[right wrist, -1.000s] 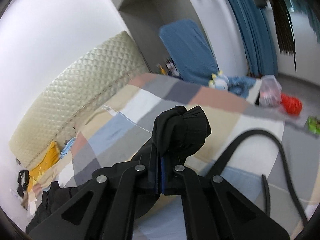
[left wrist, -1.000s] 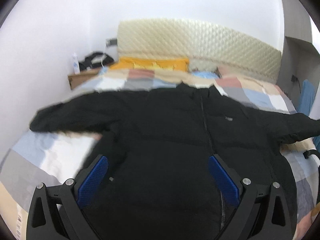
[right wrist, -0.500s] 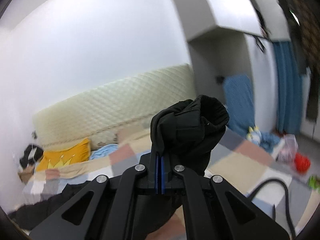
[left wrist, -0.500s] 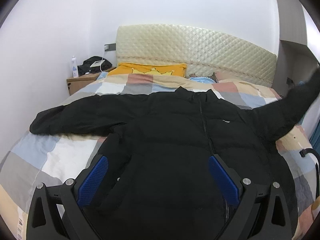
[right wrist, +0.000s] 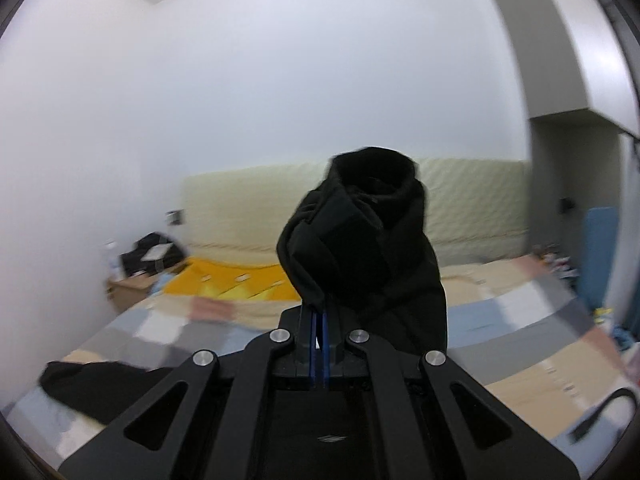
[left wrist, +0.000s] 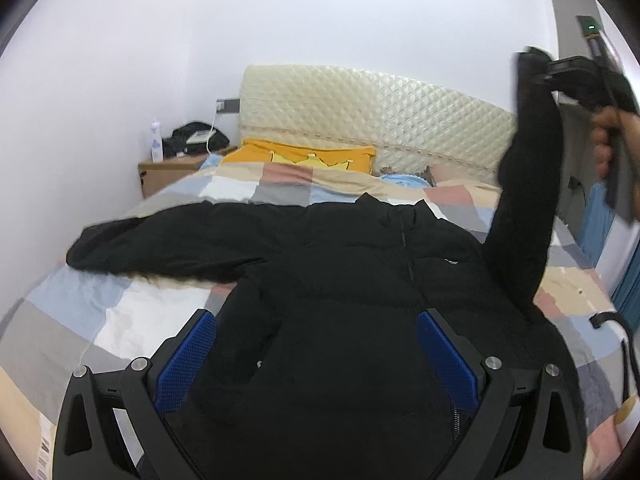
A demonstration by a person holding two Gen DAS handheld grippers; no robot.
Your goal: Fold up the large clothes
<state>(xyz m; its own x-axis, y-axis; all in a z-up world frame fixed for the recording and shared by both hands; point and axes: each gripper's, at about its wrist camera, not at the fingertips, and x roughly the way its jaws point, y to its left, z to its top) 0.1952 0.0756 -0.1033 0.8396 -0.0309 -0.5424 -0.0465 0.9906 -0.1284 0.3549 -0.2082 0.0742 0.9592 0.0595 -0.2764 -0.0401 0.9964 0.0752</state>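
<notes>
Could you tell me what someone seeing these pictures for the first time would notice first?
The eye goes first to the black jacket spread front-up across the checkered bedspread, with one sleeve raised high above the bed on the right. The right tool is shut on that sleeve's cuff, while the left tool hovers open over the jacket's lower body. Behind lie a yellow pillow and the quilted headboard.

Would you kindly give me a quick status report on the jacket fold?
Right gripper shut on sleeve, lifted high. Left gripper open over jacket, which lies flat on bed. Nothing in the way.
</notes>
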